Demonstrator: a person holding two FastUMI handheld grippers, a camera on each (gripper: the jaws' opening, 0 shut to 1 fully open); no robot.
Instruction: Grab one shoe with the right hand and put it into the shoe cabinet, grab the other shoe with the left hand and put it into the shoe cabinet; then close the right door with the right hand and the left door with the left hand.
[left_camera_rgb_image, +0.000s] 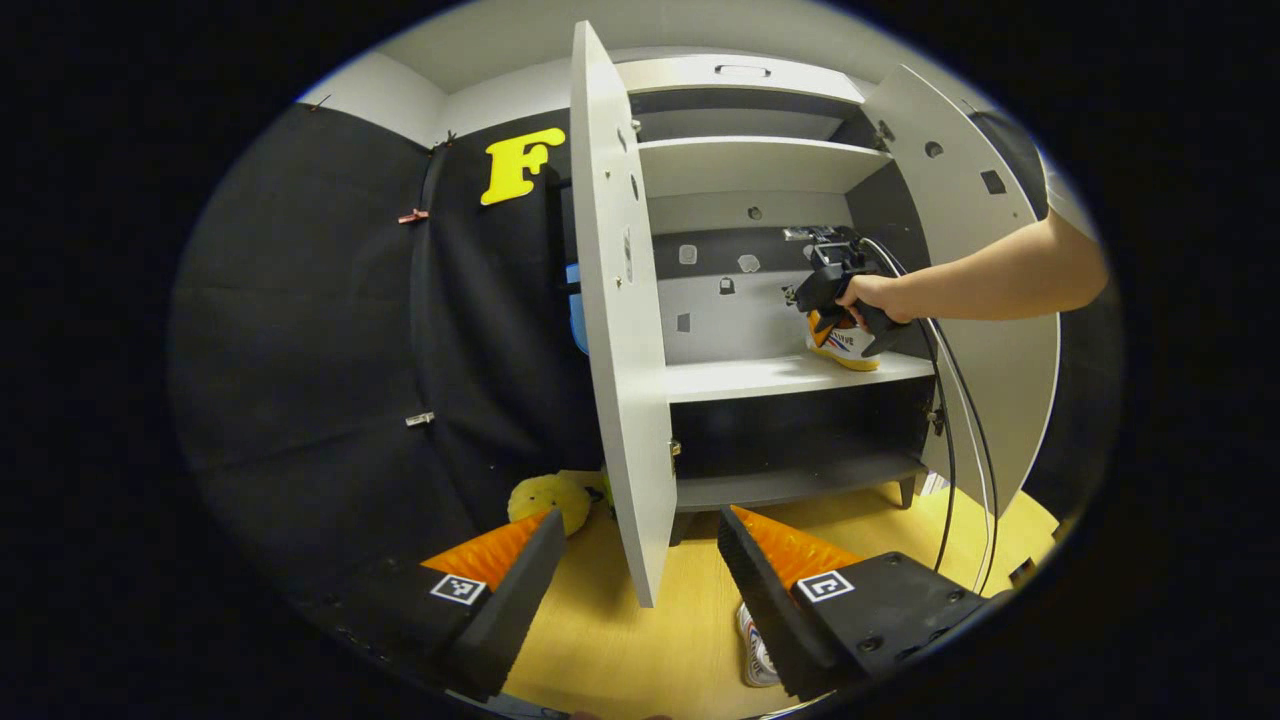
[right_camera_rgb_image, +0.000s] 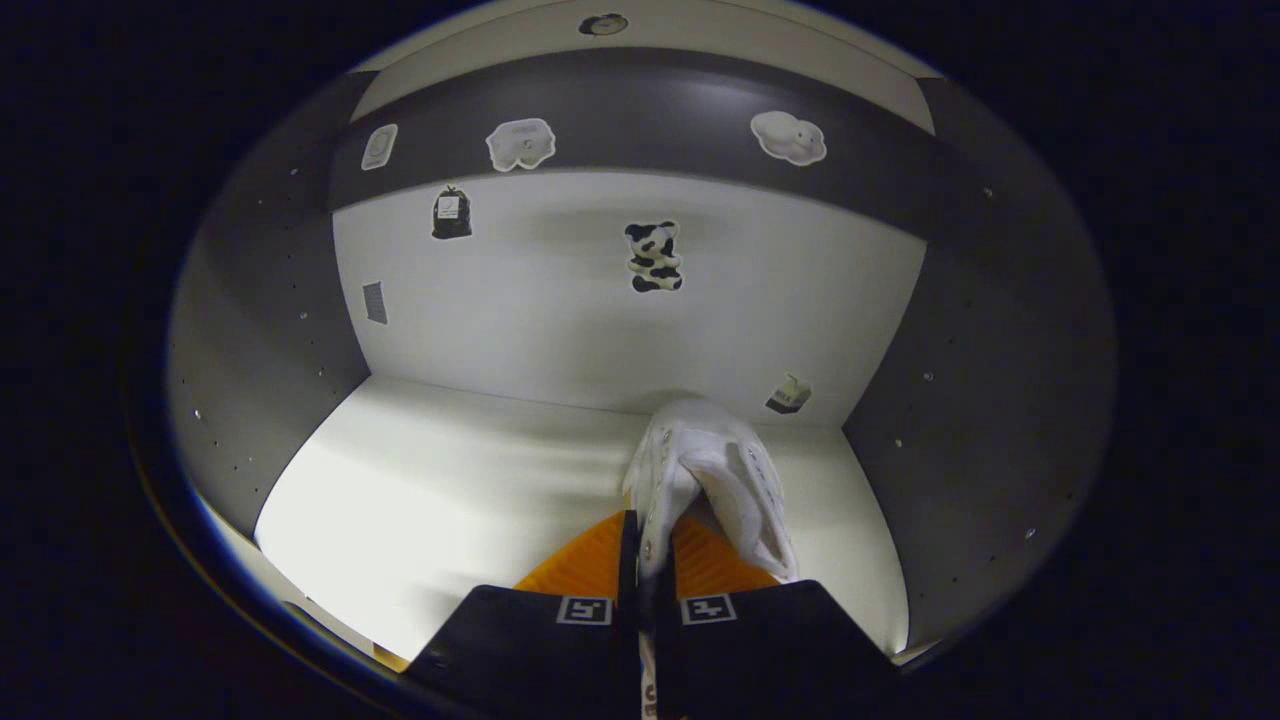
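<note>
Right gripper (right_camera_rgb_image: 645, 560) pinches white canvas shoe (right_camera_rgb_image: 715, 470) over white cabinet shelf (right_camera_rgb_image: 450, 490) for placing; left gripper (left_camera_rgb_image: 640, 570) waits, fingers wide.

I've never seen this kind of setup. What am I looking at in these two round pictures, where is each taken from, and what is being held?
There is no robot here: a person holds a two-finger gripper in each hand, and each gripper carries a fisheye camera looking along its own fingers.

The left gripper view looks from outside at an open shoe cabinet. The left gripper is open and holds nothing; a second shoe lies on the yellow floor below it. Farther off, the person's hand holds the right gripper inside the cabinet.

The right gripper view is from inside. The right gripper is shut on the white shoe over the middle shelf.
</note>
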